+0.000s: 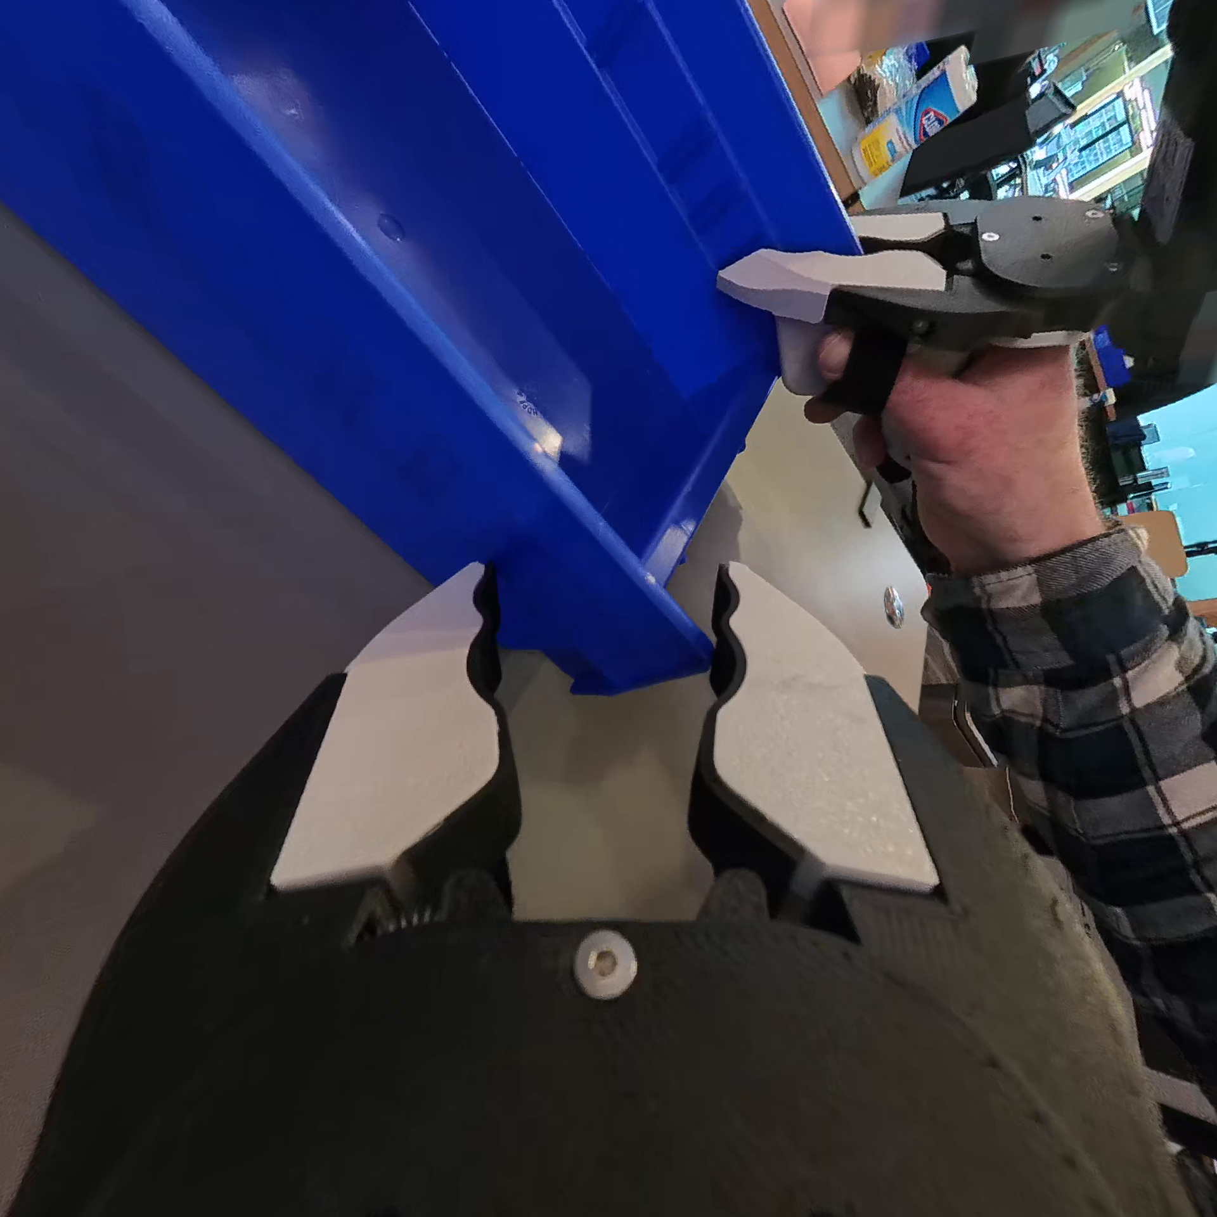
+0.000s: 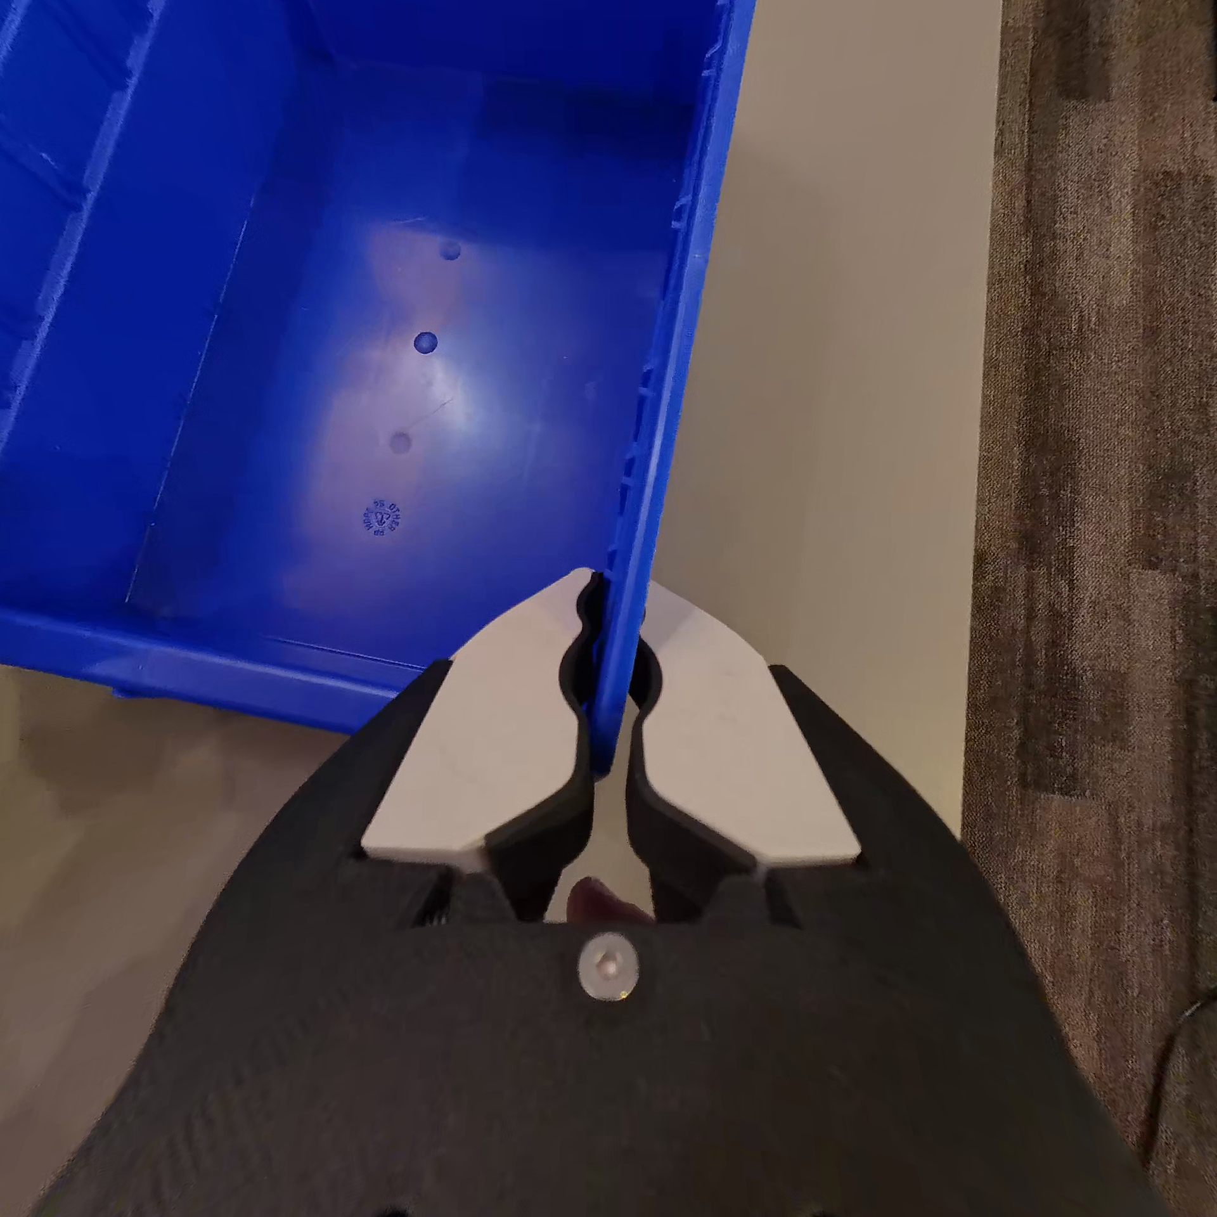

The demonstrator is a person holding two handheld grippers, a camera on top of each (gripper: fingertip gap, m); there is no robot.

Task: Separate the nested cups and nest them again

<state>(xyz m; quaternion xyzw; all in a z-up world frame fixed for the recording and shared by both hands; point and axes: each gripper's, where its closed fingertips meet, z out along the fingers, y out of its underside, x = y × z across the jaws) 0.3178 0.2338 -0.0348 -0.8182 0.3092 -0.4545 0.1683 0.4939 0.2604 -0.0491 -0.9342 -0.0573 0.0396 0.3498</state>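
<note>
A rectangular blue plastic bin (image 2: 369,342) is tilted over the pale table (image 2: 823,329); the right gripper (image 2: 609,658) clamps its right wall; the left gripper (image 1: 602,625) grips its near corner; the step looks like separating or re-nesting, which I cannot tell; the next move needs both grips kept firm.

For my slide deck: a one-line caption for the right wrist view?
Right gripper clamps the side wall of an empty blue bin over a beige table.

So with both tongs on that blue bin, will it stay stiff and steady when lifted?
Probably stiff: the blue bin is ribbed moulded plastic. Likely light, since its floor shows bare. The right tongs clamp only the thin side wall and the left tongs straddle a corner, so it may swing or slip on that glossy surface.
</note>
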